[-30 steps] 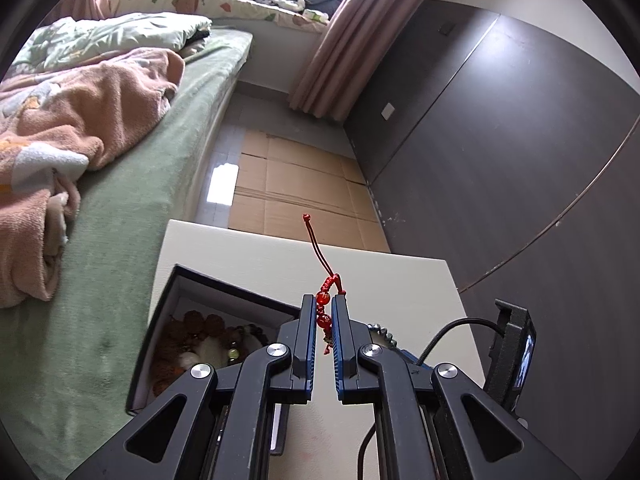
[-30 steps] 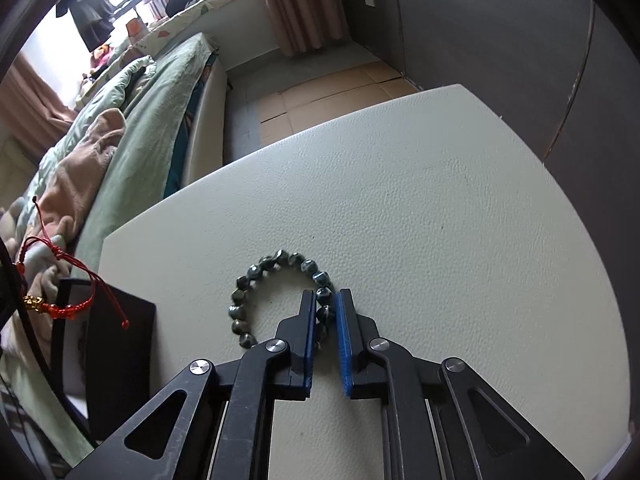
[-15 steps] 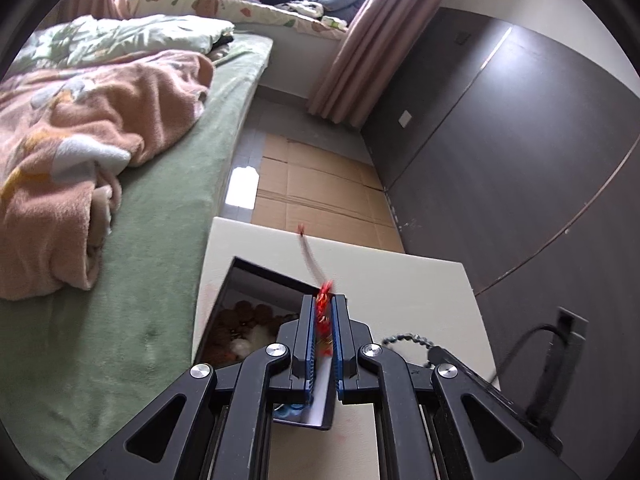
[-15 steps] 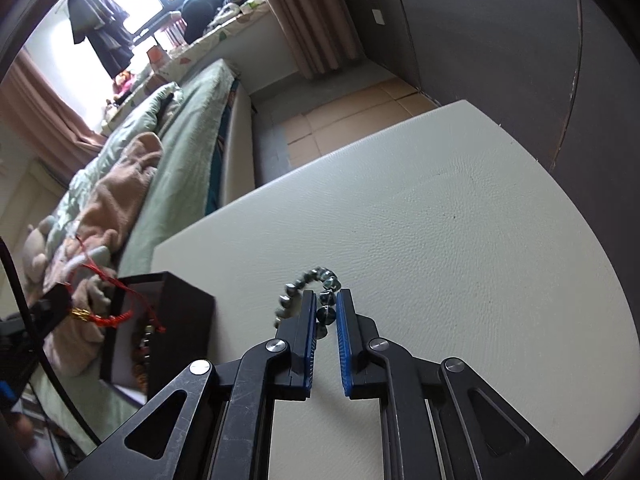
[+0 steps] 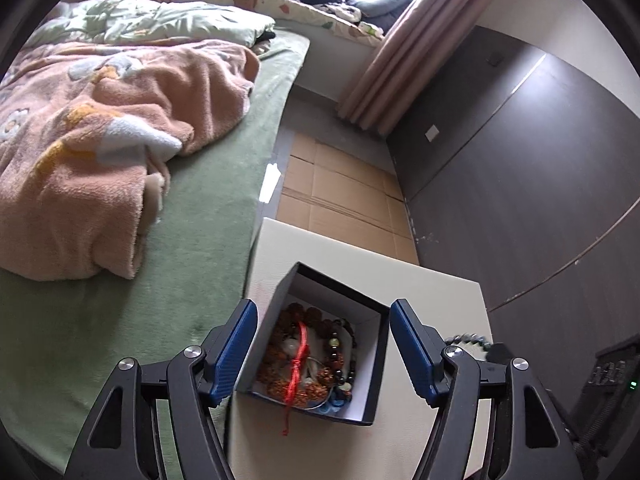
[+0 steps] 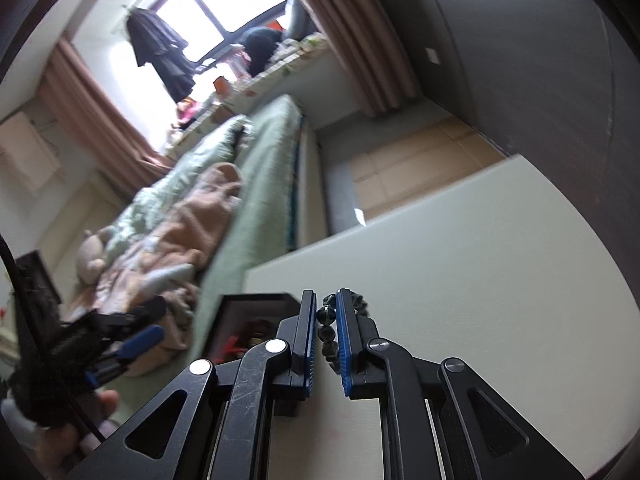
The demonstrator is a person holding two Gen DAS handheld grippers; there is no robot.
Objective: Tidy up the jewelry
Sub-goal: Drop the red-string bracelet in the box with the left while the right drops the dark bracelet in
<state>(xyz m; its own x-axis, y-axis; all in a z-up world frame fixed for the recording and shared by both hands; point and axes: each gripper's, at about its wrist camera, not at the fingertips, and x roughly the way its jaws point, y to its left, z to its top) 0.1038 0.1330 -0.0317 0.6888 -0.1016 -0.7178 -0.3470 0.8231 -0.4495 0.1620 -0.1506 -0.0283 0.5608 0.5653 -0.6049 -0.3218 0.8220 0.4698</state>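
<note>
I see the red cord bracelet lying inside the black jewelry box, draped over the brown bead bracelets already stored there; its tail hangs over the box's near edge. The box is open, has a white interior, and stands on the white table near the table's left edge.

My left tool is positioned above the box with its blue-padded fingers spread wide, one on each side of the box. It holds nothing.

My right tool is pressed together on the dark bead bracelet. The beads sit between the blue pads, and part of the loop curves over the right finger. The bracelet is lifted off the table. In the left wrist view, a short run of the same beads shows just past the right finger of the left tool.

In the right wrist view, the box stands just left of the right tool, and the left tool appears at the lower left with its fingers apart.

Beyond the table, I see a bed with a green sheet and a pink blanket, flattened cardboard on the floor, and a dark wall panel.
</note>
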